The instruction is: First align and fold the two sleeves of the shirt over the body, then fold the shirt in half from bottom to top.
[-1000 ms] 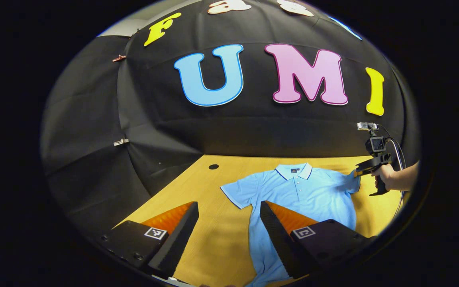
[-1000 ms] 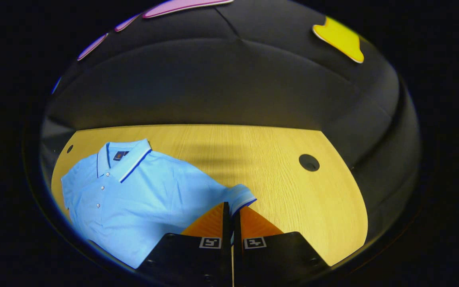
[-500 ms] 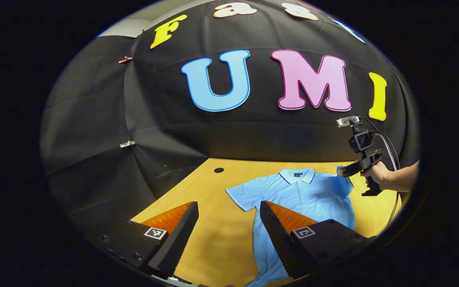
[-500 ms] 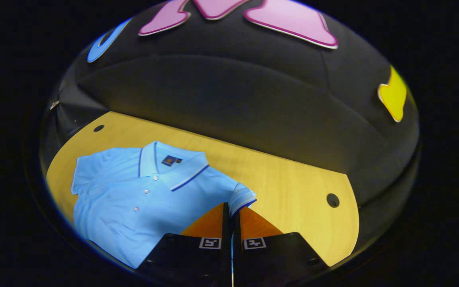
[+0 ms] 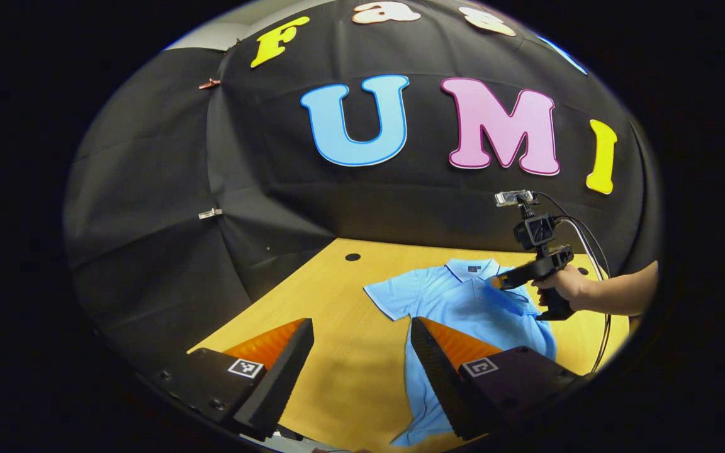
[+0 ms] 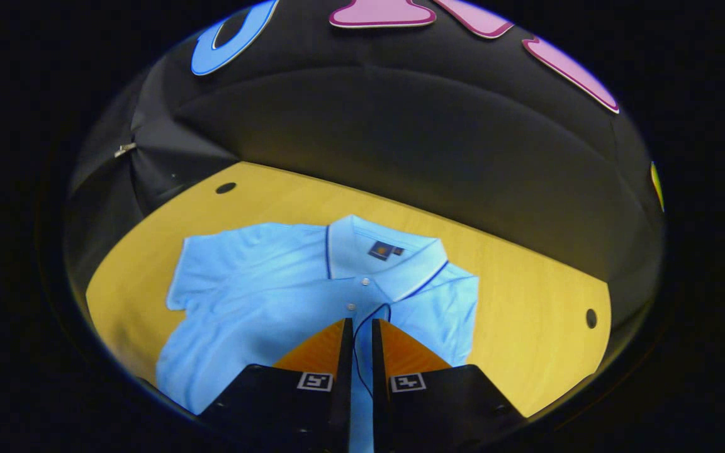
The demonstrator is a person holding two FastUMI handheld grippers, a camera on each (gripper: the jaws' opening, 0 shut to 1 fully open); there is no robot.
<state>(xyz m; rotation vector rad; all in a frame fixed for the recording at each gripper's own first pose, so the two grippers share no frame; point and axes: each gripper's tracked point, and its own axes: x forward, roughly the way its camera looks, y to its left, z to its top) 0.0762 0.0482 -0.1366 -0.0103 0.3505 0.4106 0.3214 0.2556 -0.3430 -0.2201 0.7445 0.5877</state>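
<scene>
A light-blue short-sleeved polo shirt (image 6: pixel 262 283) lies face up on the yellow wooden table (image 6: pixel 526 314). The right gripper (image 6: pixel 359 324), nearly closed, pinches the sleeve's dark-trimmed cuff (image 6: pixel 380 309) over the chest. The left gripper (image 5: pixel 362 333) hangs open above the table's near left.

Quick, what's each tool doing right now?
Left tool: open, holding nothing, above the table.
Right tool: closed on the shirt's sleeve, carried over the shirt.
</scene>
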